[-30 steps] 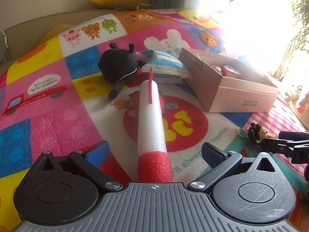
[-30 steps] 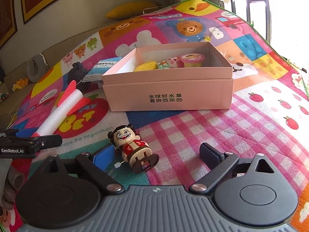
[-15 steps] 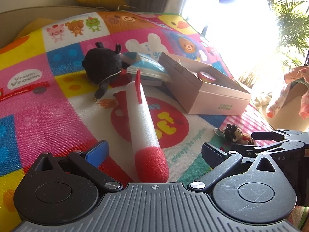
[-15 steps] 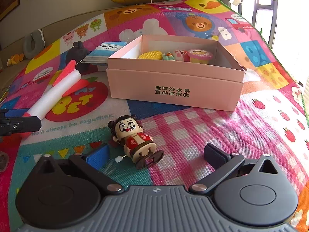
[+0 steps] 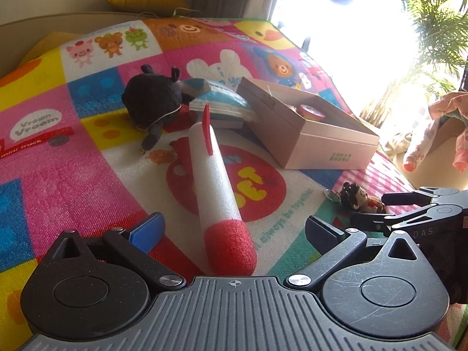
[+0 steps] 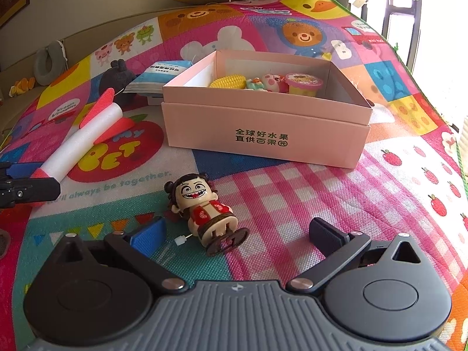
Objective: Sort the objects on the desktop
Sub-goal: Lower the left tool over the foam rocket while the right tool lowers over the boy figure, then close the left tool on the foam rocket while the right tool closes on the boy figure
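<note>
Right hand-held gripper wide open, grinning wind-up doll lying between fingers, lower centre, untouched. Left hand-held gripper wide open, red tip of foam rocket between fingers, no contact. Pink box upper centre, toys inside.

I'm looking at a bright patchwork play mat with cartoon animals and a pink check patch. A pink cardboard box sits on it, open-topped. Left of the box lies a white foam rocket with red fins and nose, over a red apple print. Behind the box's left corner I see a stack of booklets and a black plush toy. In front of the box a wind-up doll figure lies tilted on the mat.
</note>
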`<state>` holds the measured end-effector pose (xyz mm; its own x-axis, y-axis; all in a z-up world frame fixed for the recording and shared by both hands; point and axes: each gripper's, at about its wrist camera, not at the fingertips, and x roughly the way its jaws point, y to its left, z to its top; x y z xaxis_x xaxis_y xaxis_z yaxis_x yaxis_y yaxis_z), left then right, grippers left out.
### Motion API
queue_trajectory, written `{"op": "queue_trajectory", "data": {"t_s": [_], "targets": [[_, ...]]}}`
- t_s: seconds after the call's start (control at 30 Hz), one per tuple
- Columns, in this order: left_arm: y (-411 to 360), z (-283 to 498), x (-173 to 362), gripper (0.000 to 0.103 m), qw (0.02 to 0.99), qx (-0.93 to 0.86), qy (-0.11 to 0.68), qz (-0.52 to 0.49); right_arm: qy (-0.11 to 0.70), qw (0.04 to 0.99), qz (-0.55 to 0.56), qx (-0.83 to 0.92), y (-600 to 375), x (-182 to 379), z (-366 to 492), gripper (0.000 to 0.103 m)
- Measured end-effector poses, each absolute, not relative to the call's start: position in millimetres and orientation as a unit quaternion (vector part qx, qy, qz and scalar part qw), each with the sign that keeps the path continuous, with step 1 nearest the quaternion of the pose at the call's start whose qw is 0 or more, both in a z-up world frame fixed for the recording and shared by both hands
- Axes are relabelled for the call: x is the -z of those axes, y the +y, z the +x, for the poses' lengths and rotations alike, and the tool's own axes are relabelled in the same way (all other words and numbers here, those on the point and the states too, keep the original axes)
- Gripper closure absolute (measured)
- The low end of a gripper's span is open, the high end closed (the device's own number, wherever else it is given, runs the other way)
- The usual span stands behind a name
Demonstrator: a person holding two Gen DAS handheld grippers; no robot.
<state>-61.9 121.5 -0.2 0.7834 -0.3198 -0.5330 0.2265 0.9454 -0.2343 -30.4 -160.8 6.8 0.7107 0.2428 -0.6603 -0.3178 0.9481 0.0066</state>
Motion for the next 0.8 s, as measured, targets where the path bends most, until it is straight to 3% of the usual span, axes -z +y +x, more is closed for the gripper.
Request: {"op": "queue_trajectory", "data": {"t_s": [0.37,0.43,0.5,0.6,0.63,0.67,0.73,0.8], "targets": [[123,-65,-1,0.0,0.946,0.112,0.288,-0.1,0.333,0.929,-0.061,-0.149,-161,-8,-35,0.002],[119,-66,-4,0.0,0.949,0.077,0.291,-0.091,0.327,0.93,-0.058,-0.155,-162,-9,-37,0.011],[117,-63,-7,0.0,0.949,0.067,0.291,-0.1,0.315,0.931,-0.067,-0.171,-161,-11,-42,0.032],[104,-55,-15,0.001,0.952,0.059,0.289,-0.088,0.301,0.929,-0.097,-0.195,-153,-16,-47,0.047],[98,-53,-17,0.006,0.954,0.056,0.286,-0.073,0.295,0.929,-0.104,-0.198,-151,-17,-48,0.048],[89,-50,-18,0.022,0.956,0.05,0.285,-0.047,0.29,0.929,-0.109,-0.201,-151,-18,-48,0.048],[73,-41,-16,0.038,0.953,0.034,0.3,-0.005,0.282,0.929,-0.119,-0.206,-151,-20,-47,0.048],[67,-36,-12,0.04,0.949,0.027,0.315,0.002,0.277,0.928,-0.13,-0.215,-152,-20,-47,0.048]]}}
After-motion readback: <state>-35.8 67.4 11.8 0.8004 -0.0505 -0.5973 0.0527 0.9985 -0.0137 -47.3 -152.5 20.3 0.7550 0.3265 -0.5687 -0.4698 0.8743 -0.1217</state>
